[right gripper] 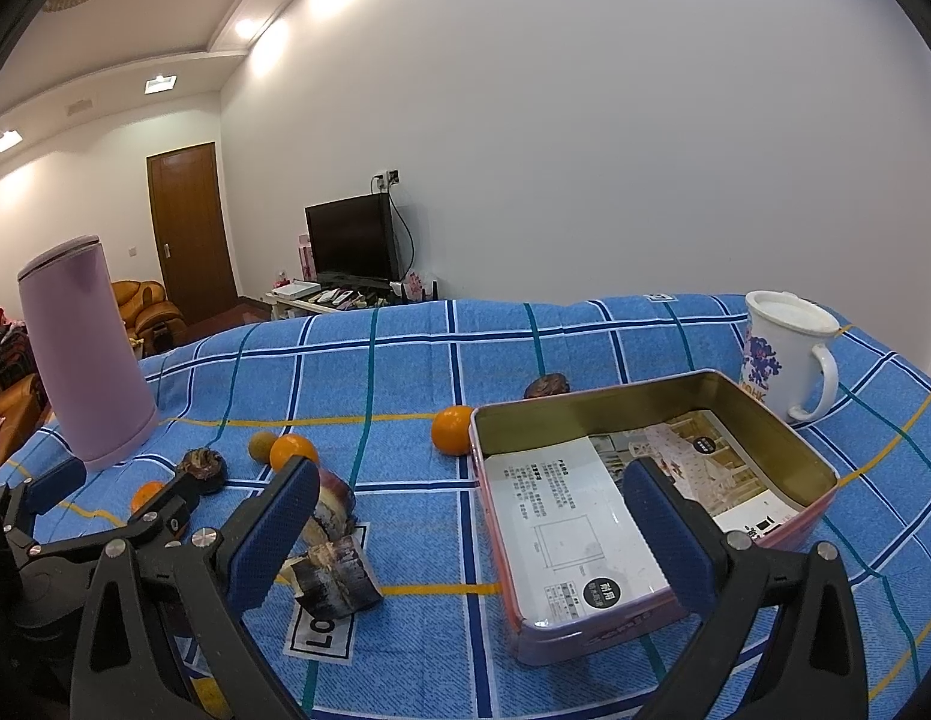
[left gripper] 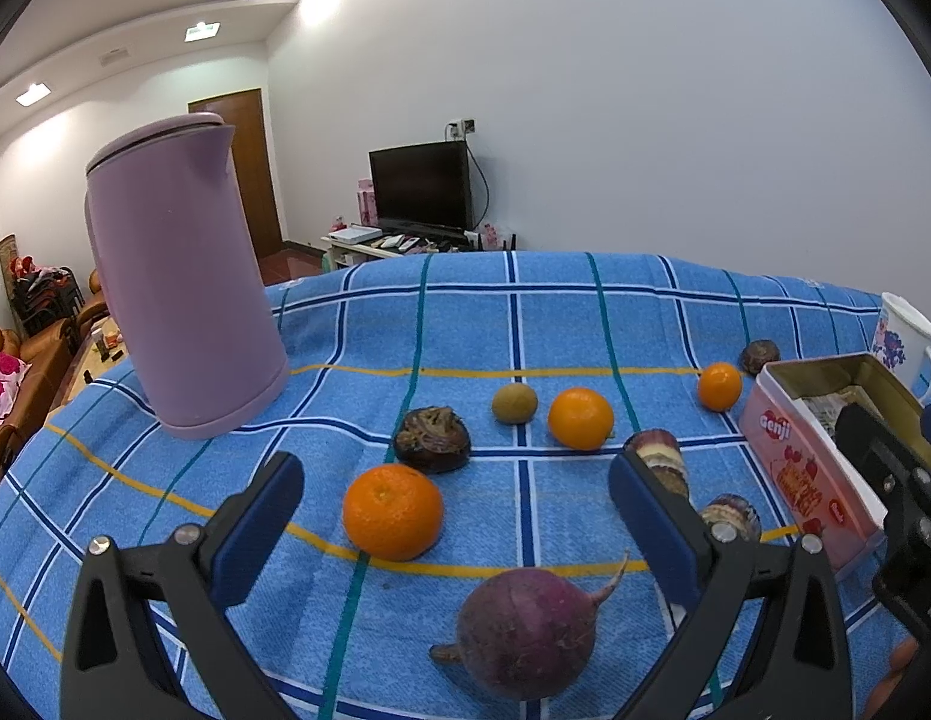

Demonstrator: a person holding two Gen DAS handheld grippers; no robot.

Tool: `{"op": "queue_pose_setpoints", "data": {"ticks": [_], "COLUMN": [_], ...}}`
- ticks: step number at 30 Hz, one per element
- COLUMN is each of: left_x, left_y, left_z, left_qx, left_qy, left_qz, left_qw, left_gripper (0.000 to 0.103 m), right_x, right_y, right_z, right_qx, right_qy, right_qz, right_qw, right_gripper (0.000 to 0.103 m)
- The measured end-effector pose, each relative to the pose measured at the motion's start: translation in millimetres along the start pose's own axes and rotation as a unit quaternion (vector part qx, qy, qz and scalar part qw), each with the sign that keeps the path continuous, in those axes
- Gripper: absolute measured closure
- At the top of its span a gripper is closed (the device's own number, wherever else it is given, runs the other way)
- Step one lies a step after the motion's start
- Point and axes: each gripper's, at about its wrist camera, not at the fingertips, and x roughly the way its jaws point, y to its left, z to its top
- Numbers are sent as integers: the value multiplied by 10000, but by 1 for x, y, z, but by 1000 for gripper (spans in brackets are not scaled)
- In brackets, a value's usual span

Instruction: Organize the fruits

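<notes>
— On the bench, over the blue plaid cloth [left gripper: 525, 312], what lies in front of the left gripper [left gripper: 455, 480]?

— Its fingers [left gripper: 258, 525] stand spread wide and hold nothing. Between them sits the nearest orange [left gripper: 392, 511], with a purple radish [left gripper: 525, 630] closer to the camera. Just behind the orange is a dark brown shrivelled fruit [left gripper: 432, 439].

— And farther back?

— A small brownish-green round fruit [left gripper: 514, 402] beside a second orange [left gripper: 580, 418], then a third orange [left gripper: 720, 386] near the tin's far corner, with another dark fruit [left gripper: 759, 356] behind it. Two cut purple-skinned pieces [left gripper: 663, 456] lie by the left gripper's right finger.

— The right gripper [right gripper: 471, 534]?

— Released as well, fingers [right gripper: 273, 534] parted and empty, above the near end of the open pink tin [right gripper: 585, 639]. Printed paper [right gripper: 573, 534] lines the tin's bottom; no fruit shows inside.

— Anything else on the bench?

— A lilac kettle [left gripper: 183, 282] stands at the left, and a white floral mug [right gripper: 786, 354] just behind the tin
</notes>
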Motion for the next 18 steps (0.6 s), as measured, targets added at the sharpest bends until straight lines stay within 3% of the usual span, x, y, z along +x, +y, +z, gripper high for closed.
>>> {"op": "queue_pose_setpoints", "data": {"ticks": [8,13,18], "left_x": [0,-4,-2], "left_y": [-6,-7,-16], "left_z": [3,13,38], "left_qx": [114,152,149], "left_qy": [-19,113,328], "left_qz": [-58,-212,-596], "left_qw": [9999,9996,9976], "left_gripper": [0,0,0], "right_x": [-2,3,17], "right_y": [-8,-21,-39], "right_z": [3,14,31], "right_qx": [84,-3,-196], "right_qy": [-11,203,629], "right_qz": [6,13,114], "right_qw": [10000,9998,9978], "right_gripper": [1,1,1]}}
